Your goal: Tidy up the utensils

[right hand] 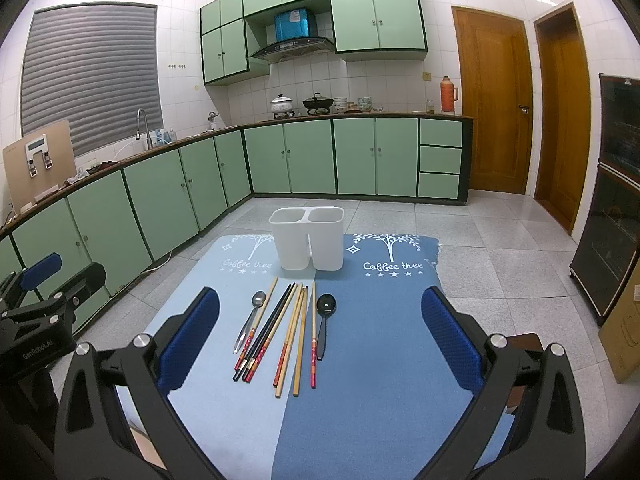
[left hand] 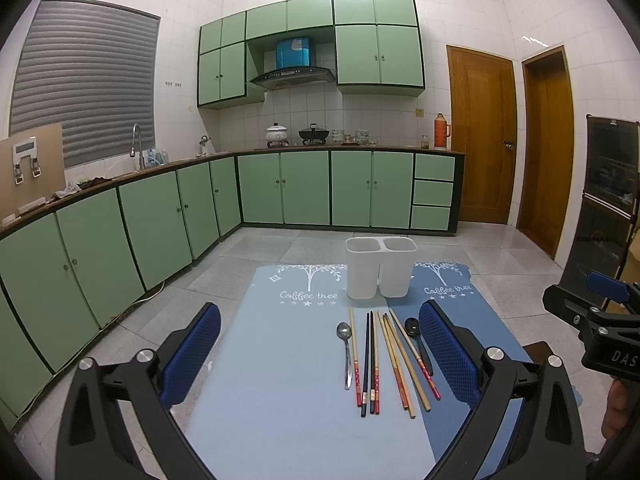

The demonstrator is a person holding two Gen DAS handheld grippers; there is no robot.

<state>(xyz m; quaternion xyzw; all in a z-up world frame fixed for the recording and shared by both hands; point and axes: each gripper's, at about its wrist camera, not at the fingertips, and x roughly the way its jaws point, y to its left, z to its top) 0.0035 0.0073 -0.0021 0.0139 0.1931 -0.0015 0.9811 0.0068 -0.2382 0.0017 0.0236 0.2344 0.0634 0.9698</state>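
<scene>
Waiting to start | left view: left tongs (left hand: 320, 360) spread, empty; chopsticks (left hand: 384, 360), steel spoon (left hand: 346, 350), black spoon (left hand: 416, 340) on bench mat before empty holder (left hand: 380, 266) | right view: right tongs (right hand: 320, 338) spread; nothing sorted.

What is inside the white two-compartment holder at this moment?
The white holder shows only bare inner walls near its rims, and nothing sticks out above them. The bottoms of both compartments are hidden by the front walls, so small items there cannot be excluded.
</scene>
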